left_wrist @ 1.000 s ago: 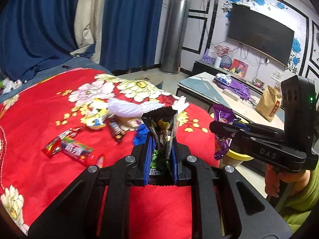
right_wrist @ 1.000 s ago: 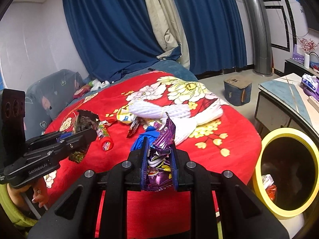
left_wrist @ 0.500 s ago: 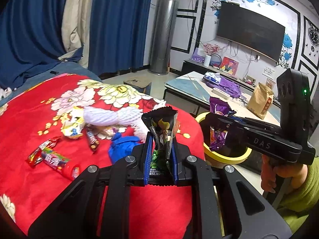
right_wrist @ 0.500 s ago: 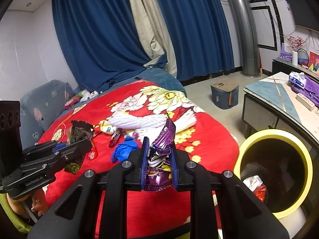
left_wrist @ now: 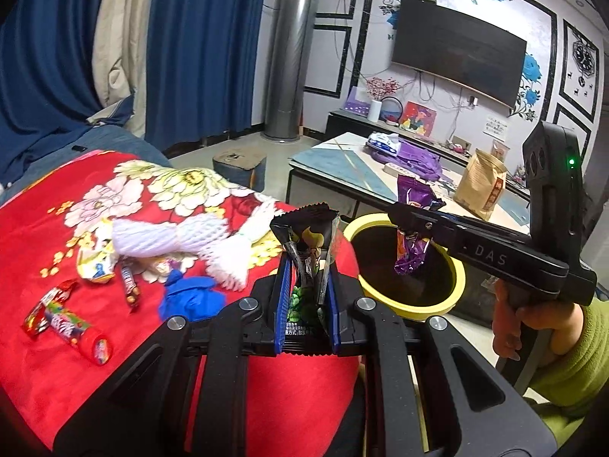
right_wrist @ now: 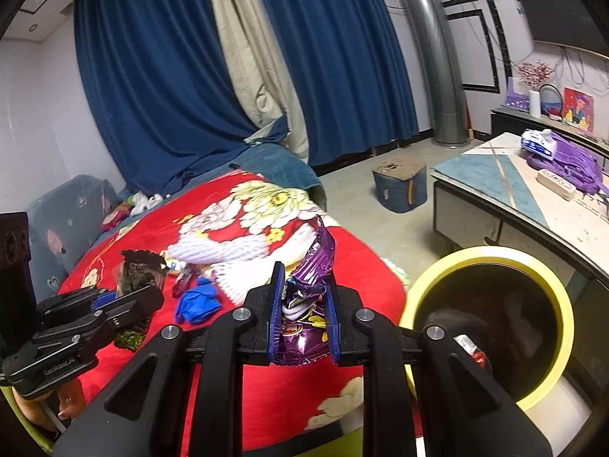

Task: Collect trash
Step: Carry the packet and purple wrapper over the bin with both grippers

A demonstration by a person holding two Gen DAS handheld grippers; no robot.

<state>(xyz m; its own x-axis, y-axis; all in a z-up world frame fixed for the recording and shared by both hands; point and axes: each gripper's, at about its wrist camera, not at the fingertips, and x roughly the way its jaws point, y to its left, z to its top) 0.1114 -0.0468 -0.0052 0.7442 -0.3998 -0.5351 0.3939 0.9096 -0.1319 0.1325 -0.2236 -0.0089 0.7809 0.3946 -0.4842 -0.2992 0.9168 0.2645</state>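
Gripping wrappers: right tongs (left_wrist: 413, 224) over bin rim (left_wrist: 384, 306), left tongs (left_wrist: 307, 266) beside it.

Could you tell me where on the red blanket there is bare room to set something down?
The near strip of the red blanket, between the candy tube and the near edge, is bare. So is the patch between the blue glove and the yellow bin. It is crowded mid-blanket around the white foam net and the wrappers.
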